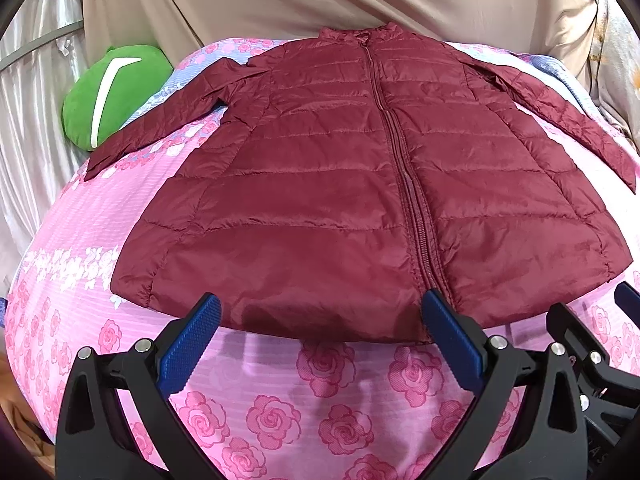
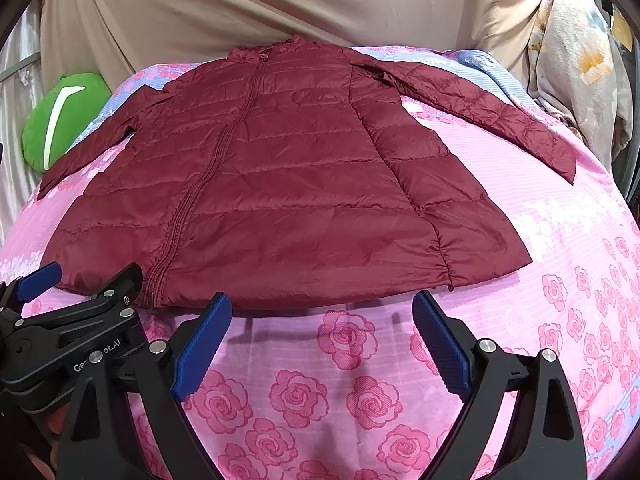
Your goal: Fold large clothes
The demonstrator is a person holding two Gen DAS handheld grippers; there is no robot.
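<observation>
Maroon jacket [image 1: 320, 184] is laid flat on the pink rose bedsheet [image 1: 280, 400], zipped, sleeves spread out. Left tongs [image 1: 320, 328] and right tongs [image 2: 322, 320] are held released just before the hem, nothing gripped. Green cushion [image 1: 116, 92] is seen beside the far sleeve.

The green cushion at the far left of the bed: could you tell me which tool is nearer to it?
Left. The left tool sits at the jacket's hem on the green cushion's side; the right tool sits beside it, further from the cushion.
</observation>
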